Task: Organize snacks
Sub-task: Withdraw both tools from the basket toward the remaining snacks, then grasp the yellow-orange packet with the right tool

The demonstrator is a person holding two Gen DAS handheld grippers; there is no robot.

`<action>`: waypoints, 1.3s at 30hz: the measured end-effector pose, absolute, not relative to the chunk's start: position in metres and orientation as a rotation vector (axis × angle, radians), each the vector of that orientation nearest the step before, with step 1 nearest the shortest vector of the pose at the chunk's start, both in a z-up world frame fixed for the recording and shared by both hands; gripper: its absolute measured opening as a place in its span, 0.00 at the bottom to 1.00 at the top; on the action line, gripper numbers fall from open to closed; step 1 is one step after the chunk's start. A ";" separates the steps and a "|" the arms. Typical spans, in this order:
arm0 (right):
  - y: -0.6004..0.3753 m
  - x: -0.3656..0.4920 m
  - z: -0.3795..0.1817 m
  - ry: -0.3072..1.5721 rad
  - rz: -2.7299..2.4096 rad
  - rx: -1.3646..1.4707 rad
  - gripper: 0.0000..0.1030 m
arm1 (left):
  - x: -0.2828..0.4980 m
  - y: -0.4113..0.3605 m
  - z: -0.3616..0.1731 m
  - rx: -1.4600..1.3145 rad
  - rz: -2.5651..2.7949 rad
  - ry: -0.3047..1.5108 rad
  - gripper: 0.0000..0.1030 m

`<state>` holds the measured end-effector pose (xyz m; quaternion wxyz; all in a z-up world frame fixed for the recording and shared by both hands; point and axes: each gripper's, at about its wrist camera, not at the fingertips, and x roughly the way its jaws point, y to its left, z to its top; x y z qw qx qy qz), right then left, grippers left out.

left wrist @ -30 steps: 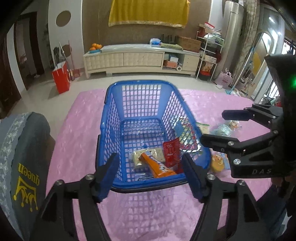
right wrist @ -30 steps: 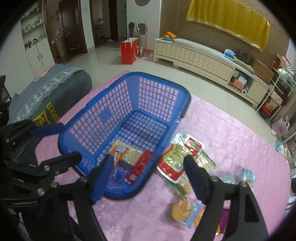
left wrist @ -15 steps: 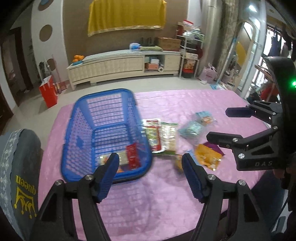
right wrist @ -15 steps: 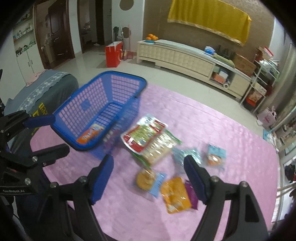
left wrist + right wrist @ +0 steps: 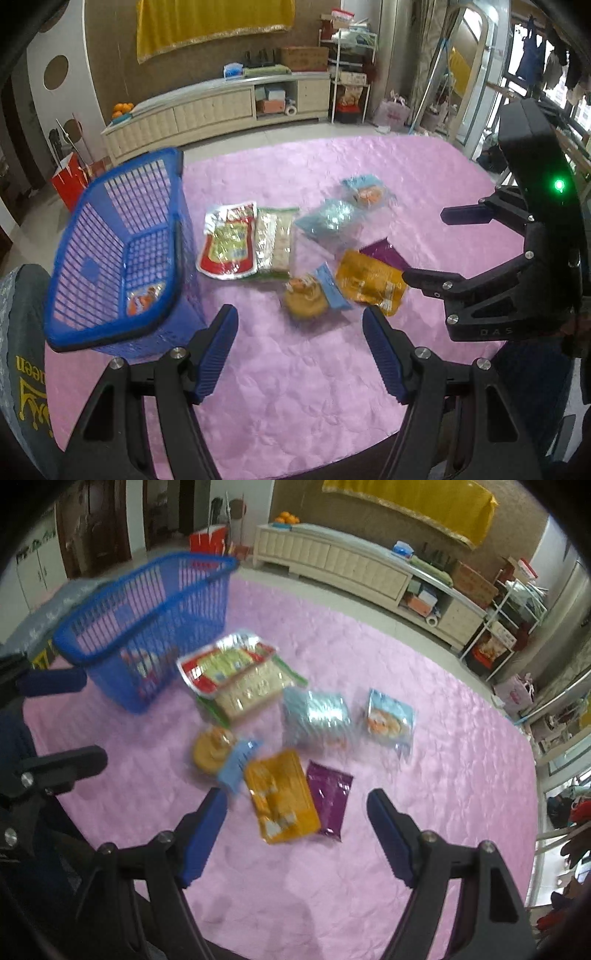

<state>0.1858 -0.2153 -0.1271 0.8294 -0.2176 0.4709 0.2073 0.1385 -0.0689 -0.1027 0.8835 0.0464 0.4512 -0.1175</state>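
Left wrist view: both grippers, left (image 5: pixel 299 354) and right (image 5: pixel 295 834), hold jaws spread wide, seemingly touching nothing.

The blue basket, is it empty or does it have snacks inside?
Not empty. The blue basket holds at least one orange-and-white packet at its bottom; seven more snack packs lie outside on the pink cloth.

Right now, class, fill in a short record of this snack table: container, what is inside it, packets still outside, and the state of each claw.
container: blue basket, left side of the pink table cover
inside: at least one packet, blurred
outside: red-and-green packet, pale cracker packet, two light blue packets, round pastry, orange packet, purple packet
left claw: open, empty, above the cover
right claw: open, empty, nearest the orange packet
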 end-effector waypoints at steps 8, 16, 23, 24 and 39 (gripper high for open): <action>-0.212 0.194 -0.178 1.064 0.450 -0.564 0.79 | 0.146 -0.074 -0.142 0.044 -0.225 1.024 0.66; -0.197 0.206 -0.214 1.123 0.483 -0.601 0.79 | 0.157 -0.074 -0.176 0.051 -0.218 1.091 0.66; -0.199 0.229 -0.228 1.182 0.473 -0.531 0.80 | 0.167 -0.069 -0.200 0.032 -0.217 1.136 0.66; -0.201 0.231 -0.228 1.193 0.477 -0.509 0.80 | 0.169 -0.068 -0.201 0.027 -0.216 1.141 0.66; -0.170 0.194 -0.223 1.108 0.516 -0.701 0.26 | 0.164 -0.051 -0.198 -0.030 -0.226 1.117 0.66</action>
